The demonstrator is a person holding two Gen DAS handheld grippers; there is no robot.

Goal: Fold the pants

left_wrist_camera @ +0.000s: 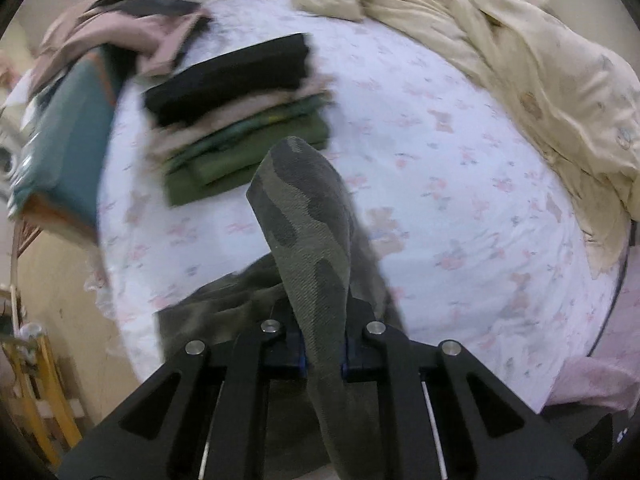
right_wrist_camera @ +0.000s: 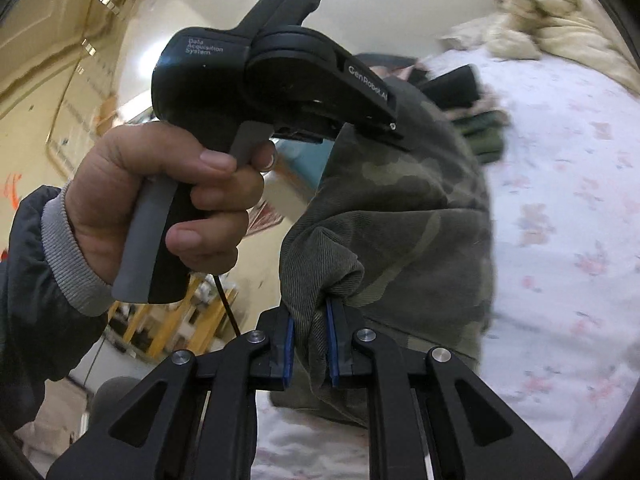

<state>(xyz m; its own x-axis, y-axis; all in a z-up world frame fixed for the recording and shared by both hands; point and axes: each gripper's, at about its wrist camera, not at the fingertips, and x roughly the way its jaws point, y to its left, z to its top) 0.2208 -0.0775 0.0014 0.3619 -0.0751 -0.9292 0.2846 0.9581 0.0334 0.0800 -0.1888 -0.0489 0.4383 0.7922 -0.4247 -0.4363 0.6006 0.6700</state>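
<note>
The camouflage pants (left_wrist_camera: 308, 232) hang above the bed (left_wrist_camera: 460, 208), pinched tight in the left gripper (left_wrist_camera: 324, 354) and the right gripper (right_wrist_camera: 310, 350), with one long fold sticking out past the left gripper toward the stack of folded clothes (left_wrist_camera: 236, 112).

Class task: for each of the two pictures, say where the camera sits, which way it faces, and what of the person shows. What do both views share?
Left wrist: sits on the left tongs, looking steeply down at the bed sheet and stack of folded clothes; no body shows.
Right wrist: sits on the right tongs, facing the left hand and sleeve.
Shared: camouflage pants, clamped by both tongs.
</note>
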